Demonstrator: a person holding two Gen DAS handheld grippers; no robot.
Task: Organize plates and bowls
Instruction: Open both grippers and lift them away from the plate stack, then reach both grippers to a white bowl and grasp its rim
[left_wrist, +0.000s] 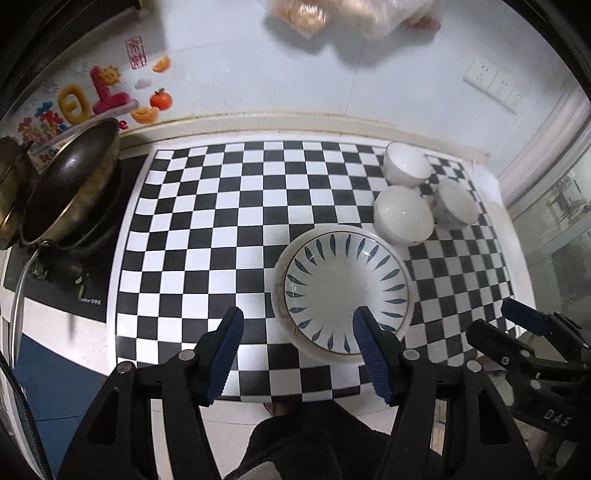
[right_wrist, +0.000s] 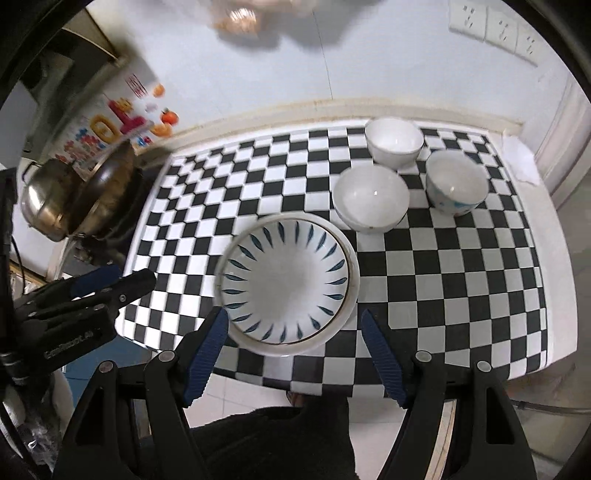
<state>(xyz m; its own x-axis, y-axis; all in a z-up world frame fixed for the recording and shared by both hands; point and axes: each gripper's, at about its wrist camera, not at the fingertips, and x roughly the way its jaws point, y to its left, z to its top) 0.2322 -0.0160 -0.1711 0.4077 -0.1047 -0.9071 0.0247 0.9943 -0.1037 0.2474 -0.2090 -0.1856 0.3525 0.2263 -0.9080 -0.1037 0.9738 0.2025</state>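
Note:
A blue-leaf patterned plate (left_wrist: 345, 291) sits stacked on a plain white plate (left_wrist: 280, 295) near the front edge of the checkered mat (left_wrist: 207, 221). It also shows in the right wrist view (right_wrist: 286, 280). Behind it to the right stand three bowls: two white ones (left_wrist: 404, 214) (left_wrist: 406, 164) and a blue-patterned one (left_wrist: 454, 205). My left gripper (left_wrist: 297, 354) is open and empty, its right finger over the plate's near rim. My right gripper (right_wrist: 293, 354) is open and empty, just in front of the plate stack.
A dark wok (left_wrist: 74, 181) and a steel pot (right_wrist: 48, 199) sit on a cooktop to the left. A white tiled wall with sockets (left_wrist: 493, 83) runs behind. A plastic bag (left_wrist: 347, 14) hangs above. The counter edge runs just below the plates.

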